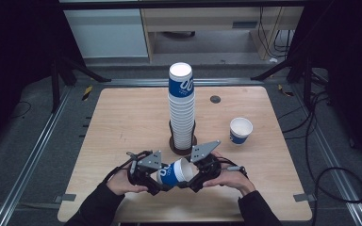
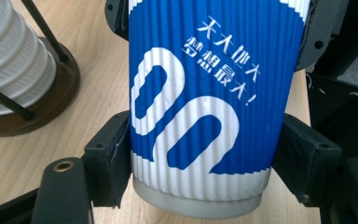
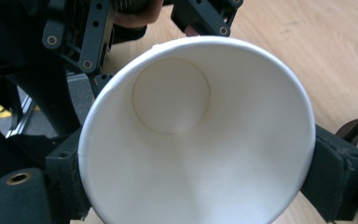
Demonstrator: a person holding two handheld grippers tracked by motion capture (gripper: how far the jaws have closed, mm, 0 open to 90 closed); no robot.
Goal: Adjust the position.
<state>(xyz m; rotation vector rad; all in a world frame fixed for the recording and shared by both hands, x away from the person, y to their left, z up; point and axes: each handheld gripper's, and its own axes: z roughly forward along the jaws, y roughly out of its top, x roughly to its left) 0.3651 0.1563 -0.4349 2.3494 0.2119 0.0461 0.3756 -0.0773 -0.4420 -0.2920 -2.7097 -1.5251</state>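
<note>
The paper cup (image 1: pixel 174 173) lay on its side in the air, just above the near part of the wooden table (image 1: pixel 122 122), its long axis running across between the two hands. Its base pointed toward the person's left and its open mouth toward the right, tipped slightly away from the person.

The left gripper (image 1: pixel 156 182) pinched the cup low on its body: in the left gripper view both black pads (image 2: pixel 114 158) pressed on the ribbed wall just above the base, the jaws set as wide as the cup there.

The right gripper (image 1: pixel 194 175) sat at the mouth end. In the right gripper view the rim (image 3: pixel 196 44) stood between its two jaws, a pad (image 3: pixel 331 172) close on either side; whether they actually pressed the rim I could not tell, though the jaws stood well spread.

The cup (image 2: pixel 209 93) was blue with fine vertical ribs, a big white looping figure and white Chinese characters, and a white band by the base. Inside it was plain white, the round bottom (image 3: pixel 171 95) empty.

Just behind the hands rose the tall cup stack (image 1: pixel 181 110) in its dark holder (image 1: pixel 183 147), and a single upright cup (image 1: pixel 240 130) stood off to the right.
</note>
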